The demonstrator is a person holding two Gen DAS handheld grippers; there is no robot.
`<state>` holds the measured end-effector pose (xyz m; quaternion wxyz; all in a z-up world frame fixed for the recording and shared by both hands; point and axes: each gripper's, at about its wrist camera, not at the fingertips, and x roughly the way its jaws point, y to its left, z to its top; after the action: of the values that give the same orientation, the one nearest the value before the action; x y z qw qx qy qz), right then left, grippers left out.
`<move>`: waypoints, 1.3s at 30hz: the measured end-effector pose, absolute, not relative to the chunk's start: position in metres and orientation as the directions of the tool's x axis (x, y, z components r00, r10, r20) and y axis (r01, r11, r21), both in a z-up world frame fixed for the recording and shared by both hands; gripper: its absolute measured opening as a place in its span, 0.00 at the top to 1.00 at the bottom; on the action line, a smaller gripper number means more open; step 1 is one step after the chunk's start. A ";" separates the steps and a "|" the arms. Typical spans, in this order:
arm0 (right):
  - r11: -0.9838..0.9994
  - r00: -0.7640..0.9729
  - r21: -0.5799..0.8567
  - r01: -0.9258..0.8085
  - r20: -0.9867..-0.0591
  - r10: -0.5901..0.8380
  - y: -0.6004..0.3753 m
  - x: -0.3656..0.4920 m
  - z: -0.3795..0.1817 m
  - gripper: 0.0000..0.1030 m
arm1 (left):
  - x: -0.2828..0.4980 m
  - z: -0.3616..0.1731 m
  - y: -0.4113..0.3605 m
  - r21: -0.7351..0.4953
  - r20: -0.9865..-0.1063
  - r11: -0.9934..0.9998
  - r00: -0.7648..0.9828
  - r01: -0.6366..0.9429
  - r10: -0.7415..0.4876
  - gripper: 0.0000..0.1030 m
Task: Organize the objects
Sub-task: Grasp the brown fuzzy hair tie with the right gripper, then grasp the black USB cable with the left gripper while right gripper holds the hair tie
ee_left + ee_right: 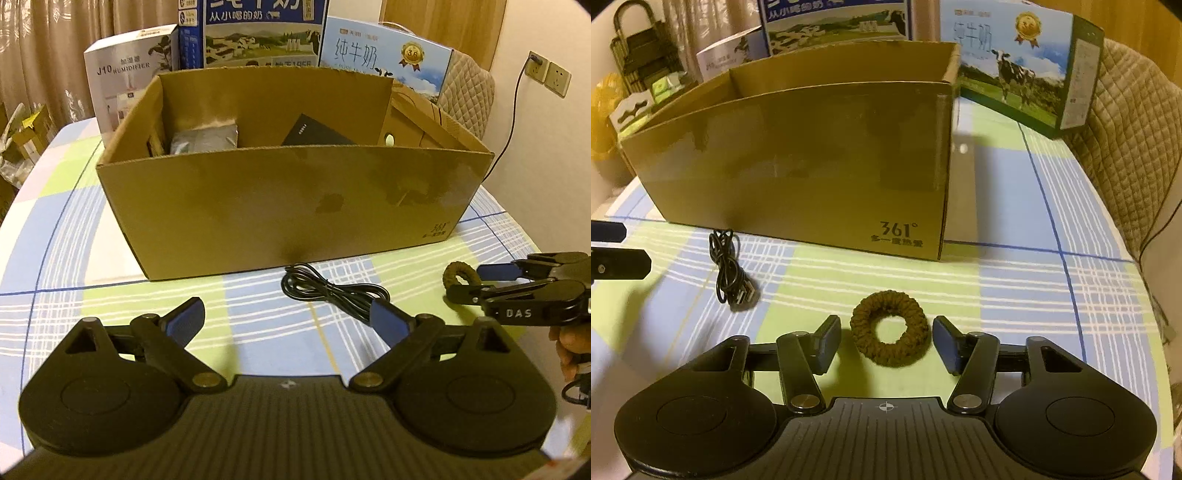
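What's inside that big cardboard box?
Inside the cardboard box lie a grey packet and a flat black case. The front wall hides the rest of the floor.

The cardboard box (798, 166) is showing plain tan-brown, with black print at its lower corner; the tablecloth (1015, 295) under it is wearing a plaid of pale blue, light green and white; before the box, the cable (729, 271) is lying black and the knitted hair ring (889, 338) is looking dark olive-brown (dim, yellowish lighting); behind the box, the milk cartons (384, 59) are showing blue and white.
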<state>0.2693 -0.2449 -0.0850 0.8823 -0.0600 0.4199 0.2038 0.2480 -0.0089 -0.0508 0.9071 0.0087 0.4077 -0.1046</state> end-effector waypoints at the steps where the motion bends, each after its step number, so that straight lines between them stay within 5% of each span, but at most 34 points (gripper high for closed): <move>1: 0.910 0.565 0.065 -0.408 -0.765 0.308 -0.244 0.270 -0.085 0.59 | 0.248 -0.052 -0.010 -0.069 -0.743 0.978 0.644 0.198 -0.183 0.09; 7: 0.922 0.552 0.100 -0.375 -0.774 0.309 -0.245 0.276 -0.081 0.85 | 0.249 -0.055 -0.012 -0.069 -0.749 0.978 0.637 0.198 -0.182 0.08; 19: 0.923 0.568 0.163 -0.347 -0.747 0.346 -0.245 0.276 -0.063 0.86 | 0.265 -0.074 -0.015 -0.201 -0.753 0.974 0.619 0.105 -0.223 0.10; 25: 0.926 0.566 0.174 -0.336 -0.749 0.346 -0.248 0.277 -0.065 0.86 | 0.277 -0.083 -0.030 -0.262 -0.743 0.962 0.621 0.076 -0.251 0.23; 37: 0.915 0.552 0.198 -0.351 -0.746 0.373 -0.244 0.279 -0.066 0.86 | 0.292 -0.103 -0.056 -0.233 -0.763 0.969 0.602 0.083 -0.235 0.29; 39: 0.912 0.550 0.198 -0.360 -0.744 0.379 -0.240 0.278 -0.065 0.86 | 0.291 -0.103 -0.058 -0.192 -0.768 0.977 0.604 0.096 -0.211 0.38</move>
<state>0.2780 -0.2405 -0.0650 0.8803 0.0111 0.4252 0.2100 0.2913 -0.0584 -0.1027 0.8933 -0.0654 0.4364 -0.0859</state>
